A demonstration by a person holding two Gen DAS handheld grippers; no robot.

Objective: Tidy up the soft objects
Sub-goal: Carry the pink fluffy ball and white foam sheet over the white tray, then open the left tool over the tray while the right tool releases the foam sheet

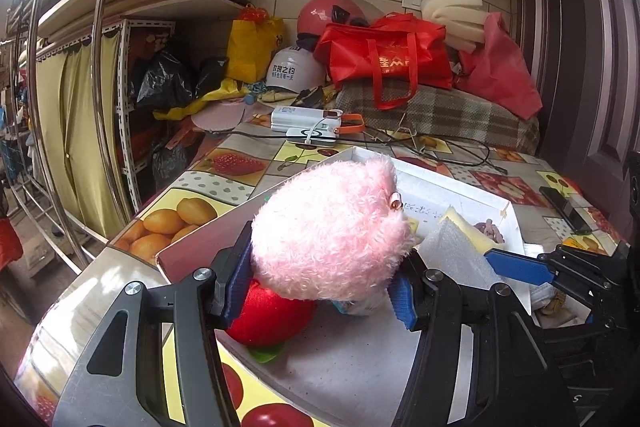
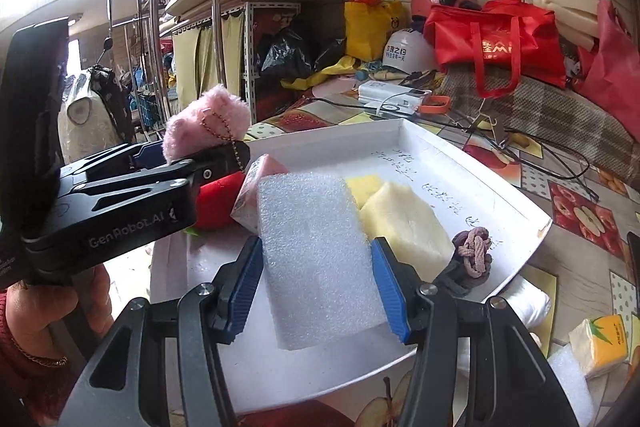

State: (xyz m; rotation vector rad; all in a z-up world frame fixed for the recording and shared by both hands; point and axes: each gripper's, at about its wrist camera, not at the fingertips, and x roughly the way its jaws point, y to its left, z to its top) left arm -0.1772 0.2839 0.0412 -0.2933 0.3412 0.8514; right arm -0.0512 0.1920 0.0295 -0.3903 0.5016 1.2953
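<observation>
White foam block [image 2: 320,259] sits clamped in the right gripper [image 2: 320,279], pink plush [image 1: 328,227] in the left gripper [image 1: 320,291], both over the tray [image 2: 500,187]; sponges, red plush, hair tie already inside, tissue pack outside

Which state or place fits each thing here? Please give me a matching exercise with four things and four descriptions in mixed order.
Things:
1. pink plush toy
2. white foam block
3. red plush
4. braided hair tie

Descriptions:
a. lies in the white tray, by its right rim
b. held in the left gripper
c. lies in the tray under the pink toy
d. held in the right gripper

Pairs: 1-b, 2-d, 3-c, 4-a
</observation>
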